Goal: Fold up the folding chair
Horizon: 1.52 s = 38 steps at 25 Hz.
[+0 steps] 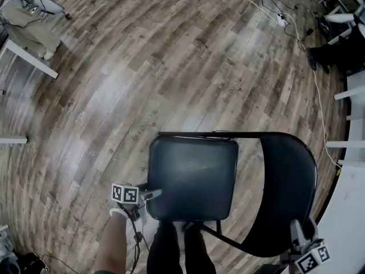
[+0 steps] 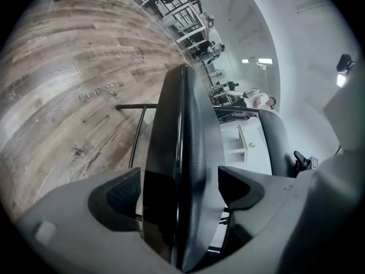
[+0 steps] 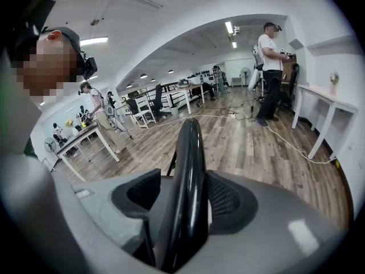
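Floor: wood-look planks (image 1: 171, 67) fill most of the head view, running under everything else.
Folding chair: a black folding chair (image 1: 197, 176) stands opened out on the planks, directly in front of the person's dark-trousered legs (image 1: 171, 250), with its thin tube frame showing along the far edge.
Backrest: the curved black backrest (image 1: 291, 187) is on the right of the head view, next to the white table (image 1: 349, 221).
Seat: the padded, rounded-square seat (image 1: 188, 158) lies flat and level, left of the backrest.
Left gripper: the left gripper (image 1: 153, 194) is at the seat's near left corner. In the left gripper view (image 2: 179, 187) its jaws are spread wide, with the thick seat edge standing between the pads and nearly filling the gap.
Right gripper: the right gripper (image 1: 304, 233) is at the backrest's near edge. In the right gripper view (image 3: 182, 196) the jaws are also spread, straddling the glossy rim of the backrest with a gap on the left side and the right pad very close to the rim.
Bystander: in the right gripper view a person in a white shirt (image 3: 271, 67) stands well back near the wall.
Cable: a white cable (image 1: 319, 96) trails across the planks beyond the chair.
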Motion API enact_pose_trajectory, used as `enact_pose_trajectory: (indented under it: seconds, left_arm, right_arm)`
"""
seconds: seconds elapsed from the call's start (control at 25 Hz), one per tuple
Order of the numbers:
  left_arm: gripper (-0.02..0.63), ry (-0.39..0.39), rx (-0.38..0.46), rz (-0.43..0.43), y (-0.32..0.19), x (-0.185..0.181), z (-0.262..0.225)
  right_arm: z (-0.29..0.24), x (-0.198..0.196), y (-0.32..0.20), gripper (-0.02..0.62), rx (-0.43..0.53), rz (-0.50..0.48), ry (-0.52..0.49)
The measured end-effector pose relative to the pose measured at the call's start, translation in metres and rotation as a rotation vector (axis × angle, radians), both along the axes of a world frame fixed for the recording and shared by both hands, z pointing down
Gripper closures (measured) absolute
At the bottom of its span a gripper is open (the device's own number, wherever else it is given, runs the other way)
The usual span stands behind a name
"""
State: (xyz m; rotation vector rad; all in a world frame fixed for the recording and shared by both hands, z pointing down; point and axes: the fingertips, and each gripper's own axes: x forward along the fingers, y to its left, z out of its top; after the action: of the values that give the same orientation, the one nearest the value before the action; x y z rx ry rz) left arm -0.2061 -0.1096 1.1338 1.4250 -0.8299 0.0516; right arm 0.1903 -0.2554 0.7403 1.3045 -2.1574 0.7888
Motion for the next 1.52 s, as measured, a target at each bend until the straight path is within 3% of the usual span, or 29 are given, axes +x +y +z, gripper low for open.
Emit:
enact_pose_trajectory:
  seconds: [0.12, 0.4, 0.52, 0.6, 1.08, 1.52]
  left_arm:
    - [0.195, 0.019, -0.005, 0.058, 0.002, 0.012, 0.009]
    - [0.196, 0.004, -0.013, 0.043, 0.003, 0.014, 0.012]
    - [0.196, -0.005, -0.021, 0.034, 0.005, 0.015, 0.010]
    - [0.196, -0.023, -0.016, 0.017, 0.006, 0.015, 0.007]
    - [0.198, -0.055, -0.037, -0.017, -0.005, 0.038, -0.043]
    - [0.198, 0.000, 0.007, -0.058, -0.025, 0.096, -0.144]
  right_arm:
    - [0.007, -0.003, 0.002, 0.344, -0.035, -0.014, 0.014]
    - [0.024, -0.006, 0.008, 0.354, -0.147, -0.053, 0.024]
    - [0.025, -0.005, 0.005, 0.445, -0.197, -0.050, -0.038]
    - [0.025, -0.004, 0.004, 0.471, -0.218, -0.052, -0.067]
    - [-0.003, 0.015, -0.003, 0.482, -0.232, -0.046, -0.056]
    - [-0.056, 0.043, -0.008, 0.482, -0.221, -0.051, -0.058]
